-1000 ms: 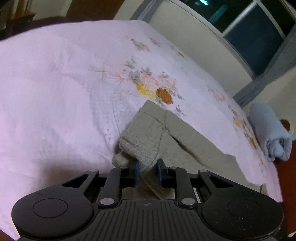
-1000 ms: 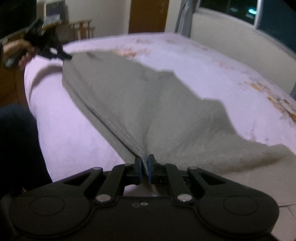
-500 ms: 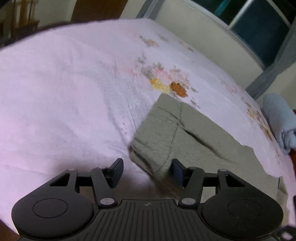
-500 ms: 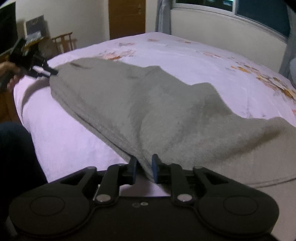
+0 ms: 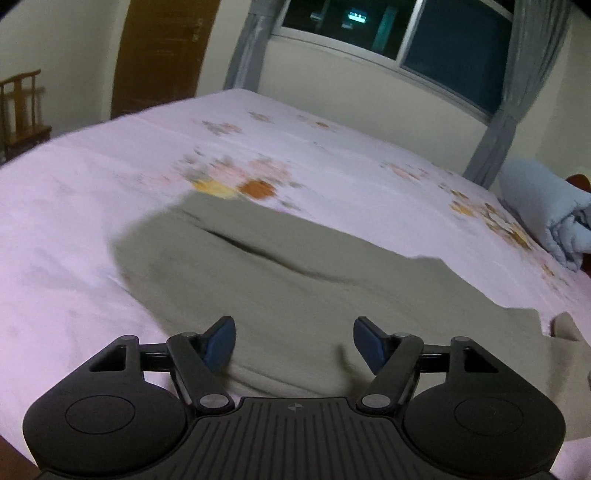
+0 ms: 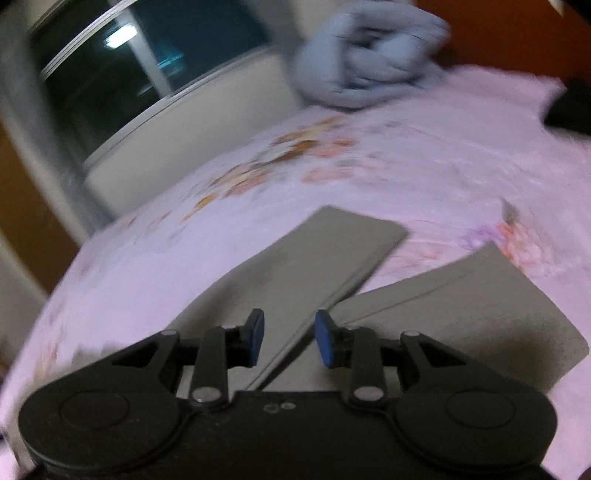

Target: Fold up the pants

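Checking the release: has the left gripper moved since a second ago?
Yes. The left gripper has just been opening and pulled back from the pants; the door and window, earlier cropped, now show fully.

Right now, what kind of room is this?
Most likely a bedroom: a wide bed under a pink floral bedsheet, a curtained night-dark window, and a rolled pale-blue blanket at the bed's edge.

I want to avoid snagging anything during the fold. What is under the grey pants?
The grey fleece pants lie directly on the pink floral bedsheet; nothing else shows at their edges. Whatever the cloth covers cannot be seen.
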